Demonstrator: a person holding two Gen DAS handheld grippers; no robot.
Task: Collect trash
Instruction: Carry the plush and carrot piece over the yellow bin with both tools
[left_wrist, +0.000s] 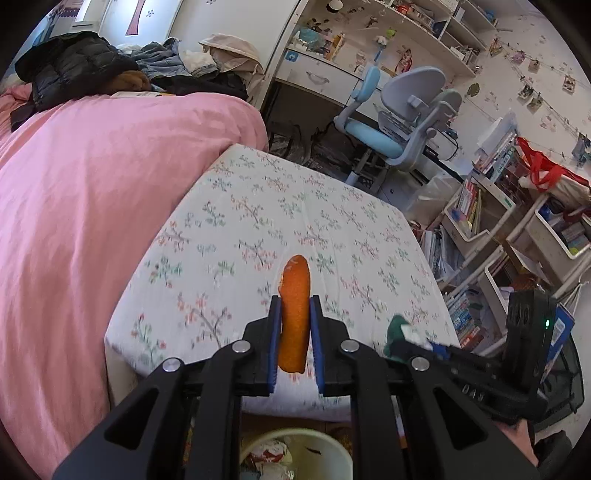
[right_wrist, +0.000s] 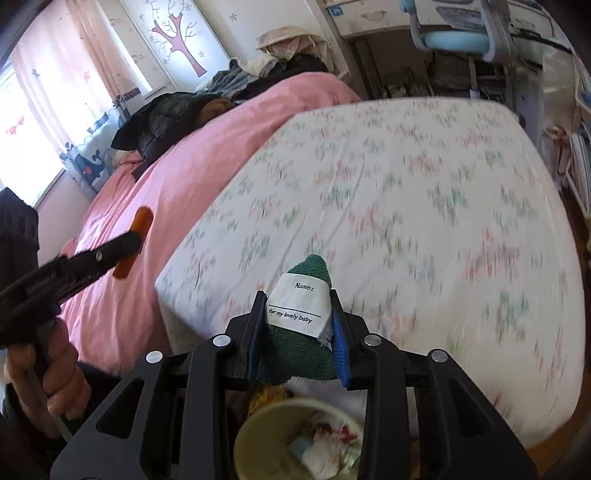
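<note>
your left gripper (left_wrist: 294, 325) is clamped on an orange peel (left_wrist: 293, 317), held above the near edge of the floral mattress (left_wrist: 295, 206). your right gripper (right_wrist: 298, 325) is clamped on a green cloth (right_wrist: 303, 343) with a white label, also above that near edge. the trash bin (right_wrist: 258, 435) sits just below that edge.

Left tongs (left_wrist: 295, 310): closed on an orange peel (left_wrist: 294, 314), held upright between the blue pads.
Right tongs (left_wrist: 402, 338): at lower right, partly seen, with a green cloth (left_wrist: 395, 334) at their tips.
Bed (left_wrist: 288, 221): floral sheet, pink quilt (left_wrist: 92, 206) on the left.
Bin (left_wrist: 328, 448): pale, below the tongs, holding trash.
</note>
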